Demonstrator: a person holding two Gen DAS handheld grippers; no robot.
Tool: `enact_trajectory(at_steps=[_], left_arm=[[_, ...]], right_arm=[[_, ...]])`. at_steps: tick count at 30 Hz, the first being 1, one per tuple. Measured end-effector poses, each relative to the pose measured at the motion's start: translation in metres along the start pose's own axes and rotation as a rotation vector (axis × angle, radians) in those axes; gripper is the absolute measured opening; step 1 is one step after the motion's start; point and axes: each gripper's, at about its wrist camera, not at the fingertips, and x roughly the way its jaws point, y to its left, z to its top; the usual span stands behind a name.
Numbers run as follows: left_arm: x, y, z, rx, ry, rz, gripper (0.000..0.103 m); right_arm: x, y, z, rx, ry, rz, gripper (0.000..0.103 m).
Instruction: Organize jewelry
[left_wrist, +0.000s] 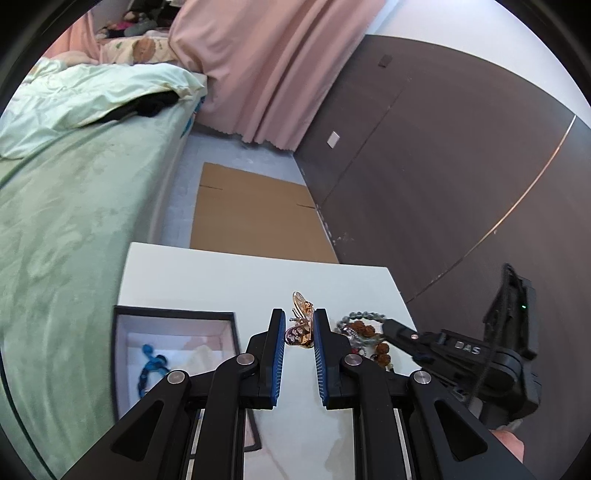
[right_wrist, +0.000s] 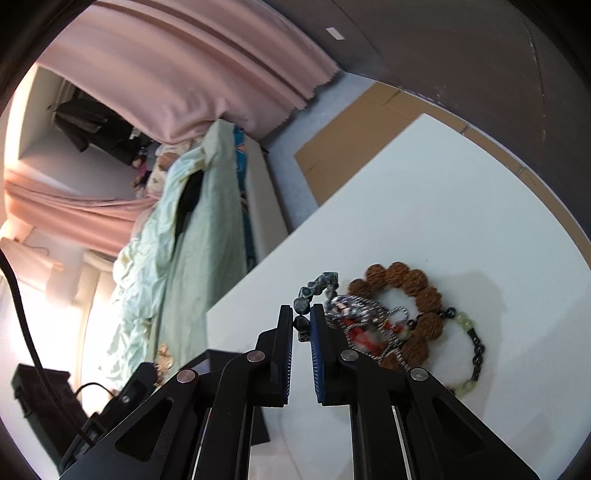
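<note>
1. Left tool (left_wrist: 299, 328) — angled down over the white counter (left_wrist: 221, 280), its blue ribbed pads closed on a gold-toned ornate brooch (left_wrist: 301, 325), which is held clear above the counter top.
2. Right tool (right_wrist: 301, 325) — also angled down, rolled to one side; jaws narrow and pinching a strand of dark grey-blue polished beads (right_wrist: 314, 291), which trails off to the far side between the fingertips.
3. Jewelry box (left_wrist: 173, 317) — black-rimmed, pale lining, at the near left of the counter; a blue beaded piece (left_wrist: 151, 363) lies inside.
4. Jewelry heap, right of the right tool on the counter: a bracelet of large brown, rough-textured round beads (right_wrist: 413, 291); a silver twisted chain (right_wrist: 369, 310) tangled over a red-and-white piece; a slim strand of black and pale green beads (right_wrist: 472, 339).
5. Surroundings — bed with pale green sheet (left_wrist: 74, 206) at left, pink curtain (left_wrist: 266, 66) far, flattened cardboard (left_wrist: 251, 214) on the floor beyond the counter, dark brown panelled wall (left_wrist: 443, 166) at right.
</note>
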Motion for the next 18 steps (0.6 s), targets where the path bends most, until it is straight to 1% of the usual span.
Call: enact_trajectory(at_steps=[10, 18], left_arm=[[-0.028, 0.016, -0.009, -0.018, -0.028, 0.024, 0.016], [-0.036, 0.029, -0.014, -0.052, -0.033, 0.046, 0.016]], right_arm=[[-0.034, 0.031, -0.024, -0.072, -0.059, 0.133, 0.011], [-0.056, 0.056, -0.041, -0.115, -0.106, 0.223, 0.011]])
